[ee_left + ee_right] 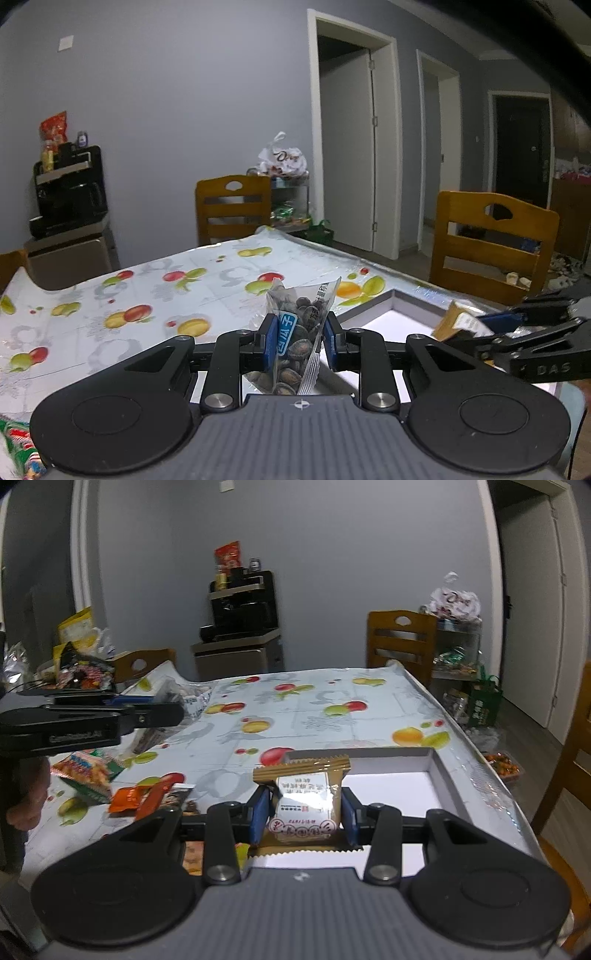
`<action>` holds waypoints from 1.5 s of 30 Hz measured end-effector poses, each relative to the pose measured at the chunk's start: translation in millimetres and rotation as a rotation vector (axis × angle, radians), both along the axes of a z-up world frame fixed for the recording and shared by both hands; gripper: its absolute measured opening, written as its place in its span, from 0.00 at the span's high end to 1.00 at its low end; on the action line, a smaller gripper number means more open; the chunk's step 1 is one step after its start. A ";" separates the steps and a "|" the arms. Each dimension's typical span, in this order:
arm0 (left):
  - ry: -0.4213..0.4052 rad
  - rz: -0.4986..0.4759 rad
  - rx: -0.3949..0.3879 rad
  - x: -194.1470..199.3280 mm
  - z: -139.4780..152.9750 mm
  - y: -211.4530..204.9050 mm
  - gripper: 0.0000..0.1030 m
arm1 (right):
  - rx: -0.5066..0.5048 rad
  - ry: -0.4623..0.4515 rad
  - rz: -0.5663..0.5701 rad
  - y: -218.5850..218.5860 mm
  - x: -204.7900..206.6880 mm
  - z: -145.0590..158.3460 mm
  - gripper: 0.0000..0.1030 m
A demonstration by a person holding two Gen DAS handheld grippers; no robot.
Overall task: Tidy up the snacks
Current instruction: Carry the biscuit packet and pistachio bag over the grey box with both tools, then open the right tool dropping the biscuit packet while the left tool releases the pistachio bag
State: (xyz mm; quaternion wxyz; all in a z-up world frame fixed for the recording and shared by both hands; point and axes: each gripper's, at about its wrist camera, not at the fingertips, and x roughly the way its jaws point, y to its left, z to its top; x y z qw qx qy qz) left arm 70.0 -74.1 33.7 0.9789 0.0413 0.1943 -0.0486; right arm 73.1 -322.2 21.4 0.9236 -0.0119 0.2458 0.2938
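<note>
My left gripper (300, 341) is shut on a clear packet of dark seeds (301, 328) with a blue label, held above the table near the left edge of the white box (391, 295). My right gripper (306, 812) is shut on a gold and white snack packet (306, 797), held over the near left part of the white box (439, 775). The right gripper shows at the right of the left wrist view (491, 325). The left gripper shows at the left of the right wrist view (177, 705), with its packet in it.
A fruit-print tablecloth (314, 709) covers the table. Loose snack packets (147, 797) lie at the left, with a green and orange bag (88, 771). Wooden chairs (491, 243) stand around the table. A snack heap (77, 664) sits at the far left.
</note>
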 end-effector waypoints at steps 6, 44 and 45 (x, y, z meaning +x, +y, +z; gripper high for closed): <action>-0.006 -0.014 0.032 19.4 -1.1 -13.2 0.74 | 0.017 0.022 -0.044 -9.6 18.6 -7.4 0.61; 0.203 -0.084 0.091 105.1 -76.4 -70.5 0.72 | -0.150 0.218 -0.165 18.3 97.4 -70.4 0.61; 0.207 -0.084 0.087 105.1 -76.9 -70.4 0.72 | -0.152 0.220 -0.162 18.4 96.7 -70.3 0.61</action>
